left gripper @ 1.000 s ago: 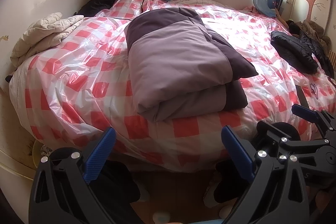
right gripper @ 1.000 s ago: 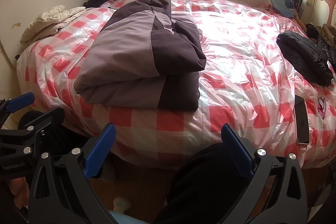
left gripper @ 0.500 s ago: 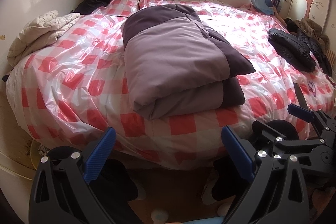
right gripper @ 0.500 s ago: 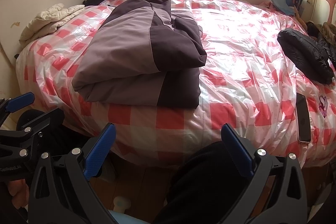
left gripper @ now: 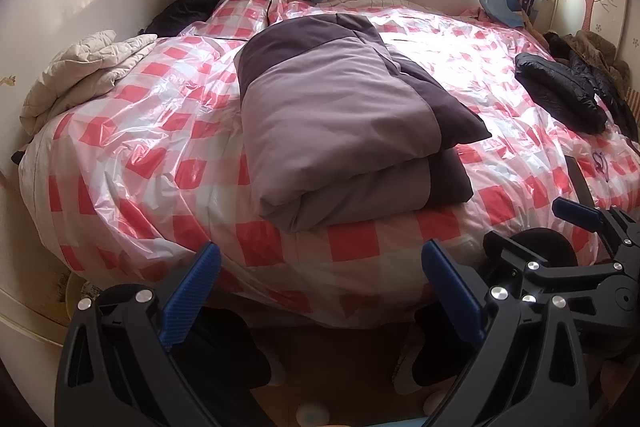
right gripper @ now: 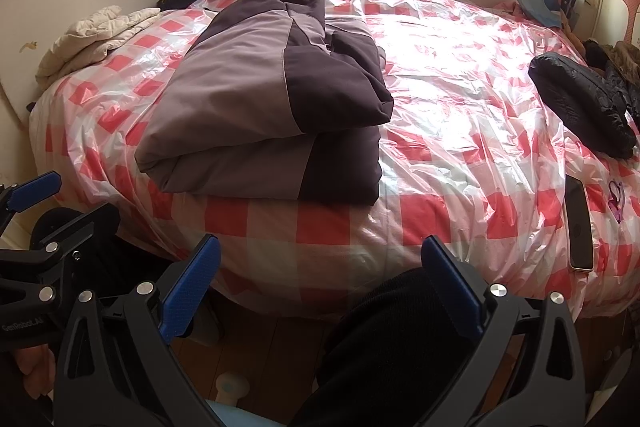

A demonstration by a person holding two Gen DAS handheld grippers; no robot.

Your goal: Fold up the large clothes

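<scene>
Both tools hung low in frame, off the bed: left tool (left gripper: 318,291) and right tool (right gripper: 318,289) each spread wide, empty. Mid-frame, the folded purple jacket (left gripper: 344,131) sat squared near the bed (left gripper: 120,163) edge, likely finished. Upper right, a black jacket (right gripper: 580,107) waited.

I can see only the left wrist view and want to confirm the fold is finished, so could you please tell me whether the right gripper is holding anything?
Observer: No. In its own view the right gripper is wide open with nothing between its fingers, and it is short of the folded jacket.
Operator: Thank you. What is the dark strip I can half see at the right edge of the bed?
Observer: It is a phone, lying flat on the checked cover, well apart from the folded jacket.
</scene>
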